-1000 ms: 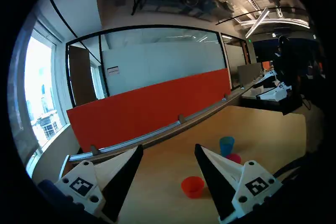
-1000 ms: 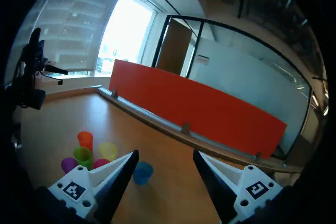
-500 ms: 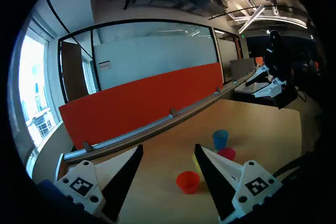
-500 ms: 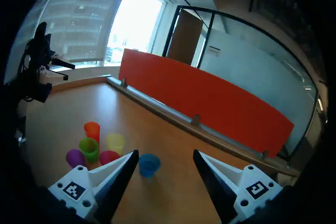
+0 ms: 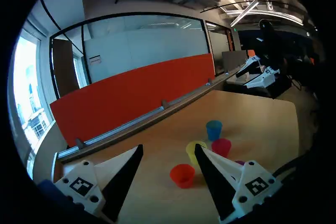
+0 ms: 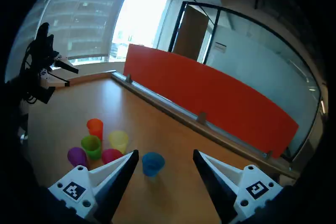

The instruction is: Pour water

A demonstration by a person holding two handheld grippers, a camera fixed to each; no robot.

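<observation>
left gripper (image 5: pixel 168 146): spread wide, gripping nothing, over the table (image 5: pixel 260 123). just ahead between the fingers, orange cup (image 5: pixel 182 175); close behind it, yellow cup (image 5: pixel 194 150), pink cup (image 5: pixel 221 147), then blue cup (image 5: pixel 213 130). right gripper (image 6: pixel 165 152): likewise wide open and empty, framing the blue cup; clustered off left, green cup (image 6: pixel 91 146) and purple cup (image 6: pixel 77 156) among the others.

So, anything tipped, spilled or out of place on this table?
Nothing stands out. The blue cup, orange cup, yellow cup, green cup, purple cup and pink cup stand upright on the wooden table, with no spill visible. The left gripper and right gripper are open and empty.
</observation>
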